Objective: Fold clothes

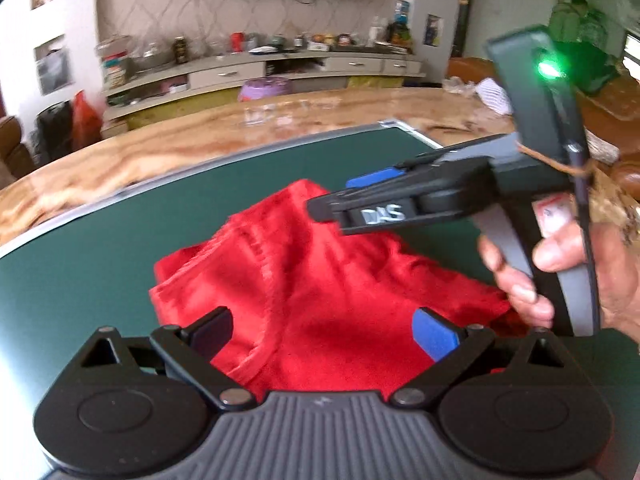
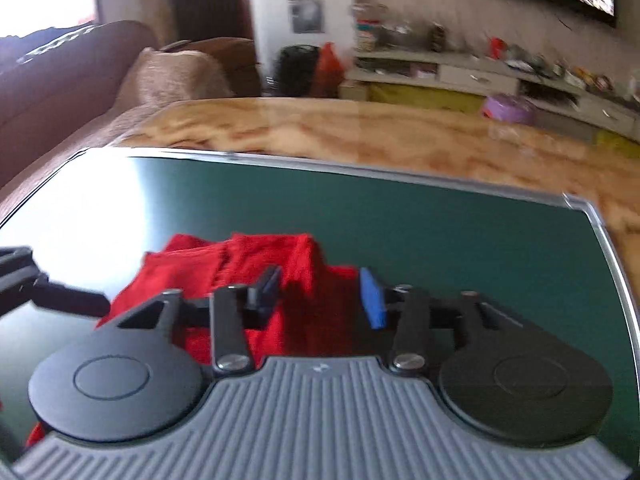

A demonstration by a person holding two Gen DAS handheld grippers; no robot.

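Two handheld grippers hang over a red garment [image 1: 320, 288] lying crumpled on the green mat [image 1: 80, 280], which sits on a marble-look tabletop [image 1: 160, 152]. The cloth lies toward the mat's near edge, roughly midway between its side edges, bunched into soft ridges, not yet squared.

My left gripper [image 1: 322, 334] has its jaws spread wide above the near part of the cloth, gripping nothing; I judge it is poised that way to take a hem. My right gripper [image 2: 324, 296] shows jaws parted with a fold of red between them, but the pads do not press on it, so I count it as empty. In the left view the right tool comes in from the mat's right side, a hand [image 1: 560, 272] wrapped round its handle, its tips just over the garment's far ridge.

With both tools empty, I judge the fold is between grips: the cloth probably needs flattening before the next crease.
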